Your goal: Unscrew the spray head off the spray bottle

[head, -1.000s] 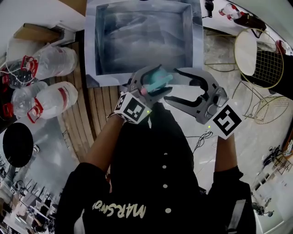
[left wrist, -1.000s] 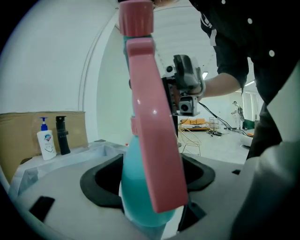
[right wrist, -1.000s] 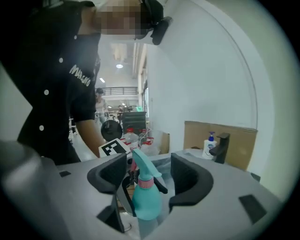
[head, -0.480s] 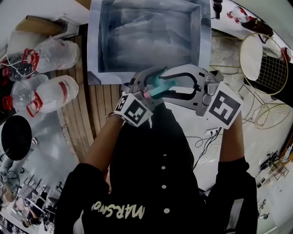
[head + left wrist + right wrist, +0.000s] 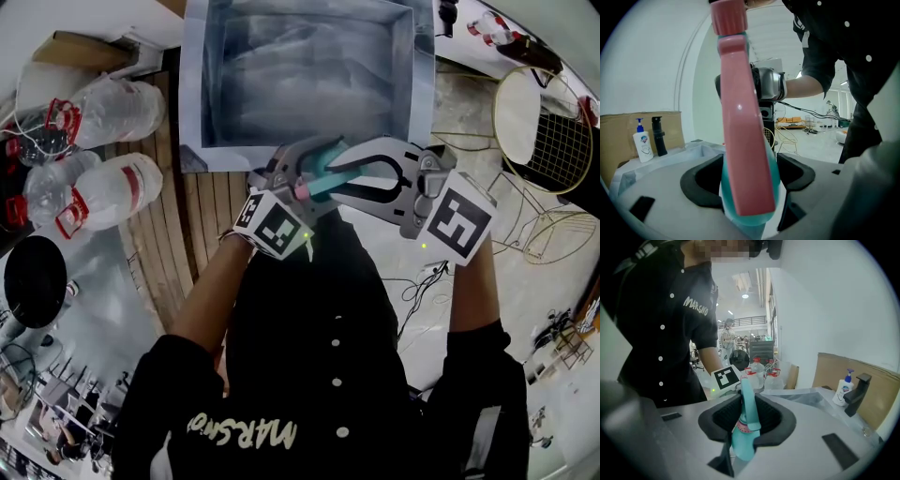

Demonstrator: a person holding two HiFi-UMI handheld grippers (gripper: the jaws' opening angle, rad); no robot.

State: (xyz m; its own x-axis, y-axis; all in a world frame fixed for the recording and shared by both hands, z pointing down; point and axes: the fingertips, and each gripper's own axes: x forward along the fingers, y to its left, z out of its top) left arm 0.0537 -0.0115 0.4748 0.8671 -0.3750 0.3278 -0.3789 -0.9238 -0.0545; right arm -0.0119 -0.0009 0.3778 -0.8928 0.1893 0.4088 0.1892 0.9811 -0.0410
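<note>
A teal spray bottle [image 5: 330, 172] with pink parts is held in the air in front of the person's chest. My left gripper [image 5: 317, 176] is shut on it; in the left gripper view the teal body [image 5: 752, 206] sits between the pads and the long pink spray head [image 5: 740, 122] points away. My right gripper [image 5: 341, 174] comes from the right, and its jaws are closing round the teal part by the pink collar [image 5: 740, 426], pads touching it. The left gripper's marker cube [image 5: 725, 378] shows behind.
A grey bin [image 5: 192, 84] stands on the wooden slat table [image 5: 202, 234] just beyond the grippers. Large water jugs [image 5: 108, 192] lie to the left, near a black round stool [image 5: 36, 289]. A wire chair [image 5: 544, 108] is at right. A soap dispenser [image 5: 643, 146] stands by cardboard.
The right gripper has swung in from the right and its jaws have closed around the bottle. The left gripper has kept its grip in nearly the same place.
</note>
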